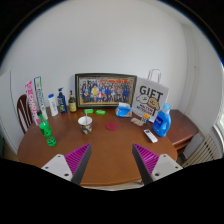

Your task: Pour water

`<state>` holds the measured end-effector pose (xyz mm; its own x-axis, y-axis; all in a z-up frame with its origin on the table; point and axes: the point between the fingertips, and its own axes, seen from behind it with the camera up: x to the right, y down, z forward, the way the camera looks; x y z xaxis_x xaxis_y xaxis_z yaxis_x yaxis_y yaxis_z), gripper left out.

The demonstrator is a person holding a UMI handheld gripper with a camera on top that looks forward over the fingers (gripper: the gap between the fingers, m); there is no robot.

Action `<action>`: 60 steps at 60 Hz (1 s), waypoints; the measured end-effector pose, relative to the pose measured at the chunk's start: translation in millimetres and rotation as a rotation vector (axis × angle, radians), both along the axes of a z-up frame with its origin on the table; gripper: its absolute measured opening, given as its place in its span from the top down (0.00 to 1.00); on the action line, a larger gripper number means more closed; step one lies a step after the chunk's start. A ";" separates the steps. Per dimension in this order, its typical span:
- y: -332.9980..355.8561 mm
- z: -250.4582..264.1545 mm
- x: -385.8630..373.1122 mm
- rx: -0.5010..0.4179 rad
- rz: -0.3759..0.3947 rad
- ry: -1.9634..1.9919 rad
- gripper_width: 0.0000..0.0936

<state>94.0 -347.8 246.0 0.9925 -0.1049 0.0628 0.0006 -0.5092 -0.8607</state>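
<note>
My gripper (111,166) is open, its two magenta-padded fingers (74,160) spread wide over the near part of a brown wooden table (110,145), with nothing between them. Well beyond the fingers a small white cup (85,124) stands on the table, left of the middle. A green bottle (46,132) stands at the left side of the table, further left than the cup. Both are apart from the gripper.
Along the back stand a framed photo (105,90), several bottles (61,101) and a pink box (31,100) at the left. A blue jug (162,122), a blue container (124,111), a white "GIFT" bag (151,98) and a remote (150,135) are at the right.
</note>
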 end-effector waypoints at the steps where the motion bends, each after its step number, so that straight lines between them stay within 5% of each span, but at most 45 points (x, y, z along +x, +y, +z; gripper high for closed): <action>1: -1.0 -0.8 -14.8 -0.005 -0.009 -0.005 0.09; 34: 10.2 -105.1 -246.7 -0.083 0.173 0.037 0.09; 49: 99.8 -126.3 -347.3 0.054 0.209 0.140 0.09; 60: 180.0 -144.2 -367.4 0.158 0.159 0.128 0.09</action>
